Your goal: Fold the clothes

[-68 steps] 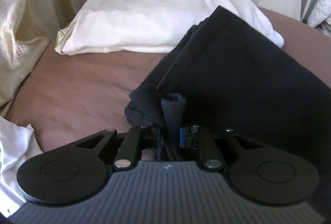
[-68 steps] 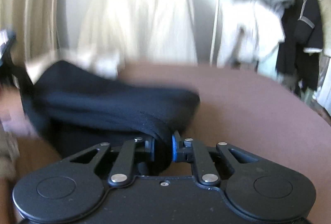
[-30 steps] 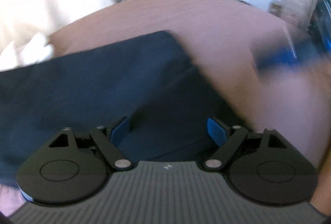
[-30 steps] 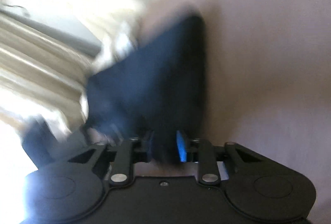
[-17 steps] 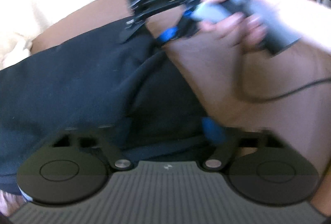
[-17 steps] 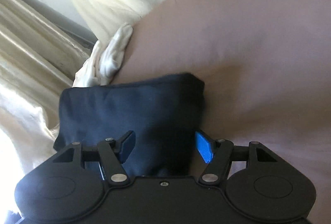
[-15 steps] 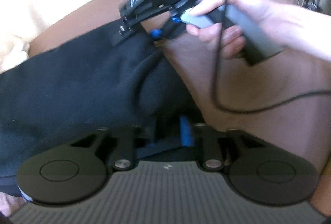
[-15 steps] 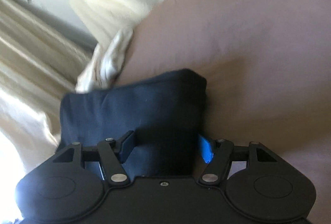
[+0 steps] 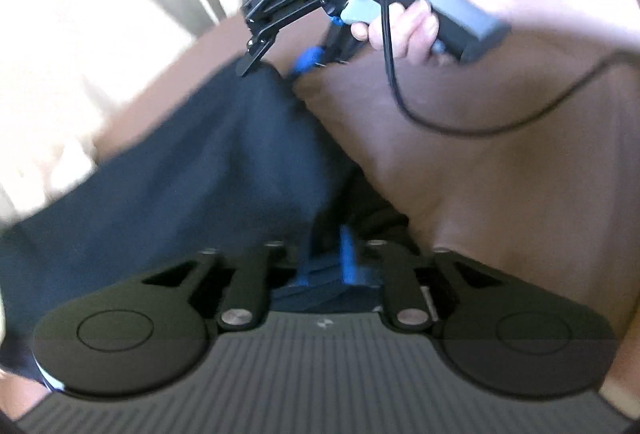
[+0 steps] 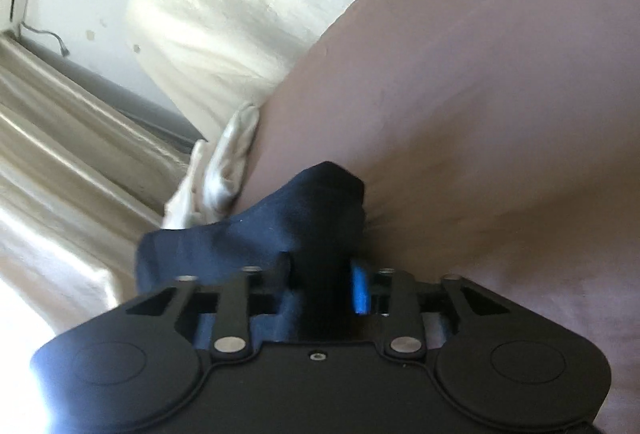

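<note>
A dark navy garment lies folded on the brown cover. My left gripper sits at its near edge, jaws narrow and opening, with a bunch of the cloth between the blue pads. At the far corner a hand holds my right gripper. In the right wrist view the right gripper has the garment's corner filling the gap between its fingers and tented upward; its jaws are opening.
A black cable loops from the right gripper's handle over the brown cover. White cloth lies at the cover's edge beside cream curtains and a pale sheet.
The left gripper went from wide open to narrow on the garment's near edge. The right gripper's fingers drew in around the corner, which now bunches and lifts. Both views shifted sideways.
</note>
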`<action>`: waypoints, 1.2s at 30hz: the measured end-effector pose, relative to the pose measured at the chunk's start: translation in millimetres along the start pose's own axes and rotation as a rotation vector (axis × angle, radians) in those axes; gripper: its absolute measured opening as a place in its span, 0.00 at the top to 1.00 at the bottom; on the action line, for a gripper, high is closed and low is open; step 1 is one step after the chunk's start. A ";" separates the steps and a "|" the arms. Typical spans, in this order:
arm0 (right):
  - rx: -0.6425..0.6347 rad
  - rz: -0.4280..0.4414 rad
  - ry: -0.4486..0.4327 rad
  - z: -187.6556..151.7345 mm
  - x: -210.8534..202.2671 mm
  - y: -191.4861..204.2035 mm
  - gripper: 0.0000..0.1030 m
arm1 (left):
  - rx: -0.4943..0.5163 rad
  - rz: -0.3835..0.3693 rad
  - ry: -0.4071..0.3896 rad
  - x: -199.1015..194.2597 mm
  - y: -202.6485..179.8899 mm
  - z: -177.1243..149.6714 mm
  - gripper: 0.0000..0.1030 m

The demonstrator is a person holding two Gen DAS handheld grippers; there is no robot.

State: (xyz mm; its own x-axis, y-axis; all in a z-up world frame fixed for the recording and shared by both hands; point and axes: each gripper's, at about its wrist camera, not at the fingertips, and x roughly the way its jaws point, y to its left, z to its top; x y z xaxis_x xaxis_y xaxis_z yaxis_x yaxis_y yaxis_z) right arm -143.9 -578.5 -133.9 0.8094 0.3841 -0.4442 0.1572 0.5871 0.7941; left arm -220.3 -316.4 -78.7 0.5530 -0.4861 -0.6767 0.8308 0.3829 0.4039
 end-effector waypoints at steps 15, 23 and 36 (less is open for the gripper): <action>-0.239 0.106 0.167 -52.6 -7.0 66.8 0.79 | -0.170 0.019 -0.055 7.1 21.4 15.6 0.15; -0.197 0.215 0.115 -50.9 -33.7 104.3 0.82 | -0.157 0.173 -0.049 29.3 36.1 12.6 0.55; 0.190 0.124 -0.128 -46.9 8.1 31.3 0.80 | -0.279 0.014 -0.029 16.2 80.1 21.5 0.79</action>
State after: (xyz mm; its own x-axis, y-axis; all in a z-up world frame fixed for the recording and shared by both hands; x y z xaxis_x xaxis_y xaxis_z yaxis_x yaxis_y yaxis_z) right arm -158.9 -523.6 -132.1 0.8924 0.3441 -0.2921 0.1460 0.3922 0.9082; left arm -143.4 -310.5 -44.1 0.5696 -0.4998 -0.6524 0.7756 0.5895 0.2256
